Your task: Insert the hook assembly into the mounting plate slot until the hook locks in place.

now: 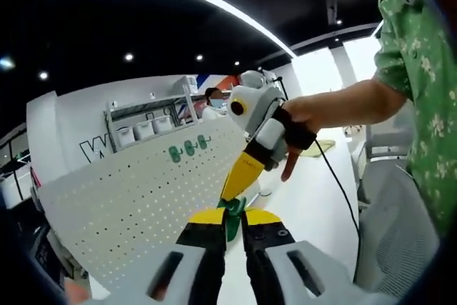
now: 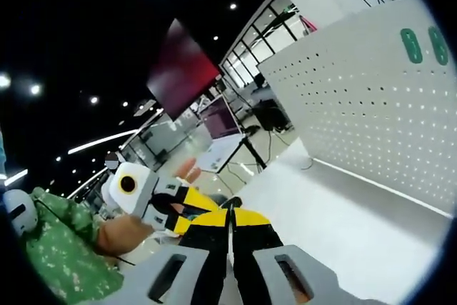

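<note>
Green hook (image 1: 232, 218) sits clamped between the left gripper (image 1: 227, 221) fingers, right gripper (image 2: 230, 221) pinching it too, near the pegboard (image 1: 136, 198).

My left gripper (image 1: 227, 221) has its jaws clamped nearly together. My right gripper (image 2: 230, 221) has its jaws pressed shut. My right hand (image 1: 300, 121) grips its handle, arm outstretched.

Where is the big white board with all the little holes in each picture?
Left gripper view: the white perforated pegboard spreads across left-centre, beyond the jaws.
Right gripper view: it stands at the right side, upper half.
Shared landmark: the green oval clips near its top edge.
</note>
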Action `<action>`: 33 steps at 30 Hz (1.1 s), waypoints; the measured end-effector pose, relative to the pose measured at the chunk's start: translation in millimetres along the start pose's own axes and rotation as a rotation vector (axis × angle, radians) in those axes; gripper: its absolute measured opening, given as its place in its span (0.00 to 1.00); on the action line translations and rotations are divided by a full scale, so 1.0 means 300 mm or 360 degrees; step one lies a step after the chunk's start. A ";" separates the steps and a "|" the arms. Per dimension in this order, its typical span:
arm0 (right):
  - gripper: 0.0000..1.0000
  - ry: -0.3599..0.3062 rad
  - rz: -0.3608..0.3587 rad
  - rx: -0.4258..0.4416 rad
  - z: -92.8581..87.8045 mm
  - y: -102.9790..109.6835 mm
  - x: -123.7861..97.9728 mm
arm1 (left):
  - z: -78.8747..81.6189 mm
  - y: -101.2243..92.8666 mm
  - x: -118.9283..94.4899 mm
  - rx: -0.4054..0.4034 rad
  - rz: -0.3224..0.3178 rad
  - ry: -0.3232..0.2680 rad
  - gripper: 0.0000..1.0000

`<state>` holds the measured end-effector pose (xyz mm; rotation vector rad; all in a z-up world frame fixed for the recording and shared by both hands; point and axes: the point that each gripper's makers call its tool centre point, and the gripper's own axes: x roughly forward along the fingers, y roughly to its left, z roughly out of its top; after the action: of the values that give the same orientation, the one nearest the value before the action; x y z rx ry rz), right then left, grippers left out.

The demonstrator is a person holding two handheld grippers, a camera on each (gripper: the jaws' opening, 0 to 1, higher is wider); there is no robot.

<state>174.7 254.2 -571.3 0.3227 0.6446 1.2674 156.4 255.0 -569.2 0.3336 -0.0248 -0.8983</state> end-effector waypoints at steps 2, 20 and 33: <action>0.00 0.0000 -0.0025 -0.0029 -0.001 -0.003 0.002 | -0.005 0.000 0.002 0.0021 0.0009 0.0024 0.09; 0.00 -0.0004 -0.0134 -0.0106 0.005 -0.023 0.015 | -0.037 0.026 0.012 0.0120 0.0100 0.0150 0.07; 0.00 0.0001 -0.0187 -0.0157 0.008 -0.023 0.025 | -0.055 0.041 0.018 0.0152 0.0152 0.0209 0.06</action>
<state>182.8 259.5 -575.1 0.2005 0.5911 1.1824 172.0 262.5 -581.9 0.4759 0.0373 -0.7807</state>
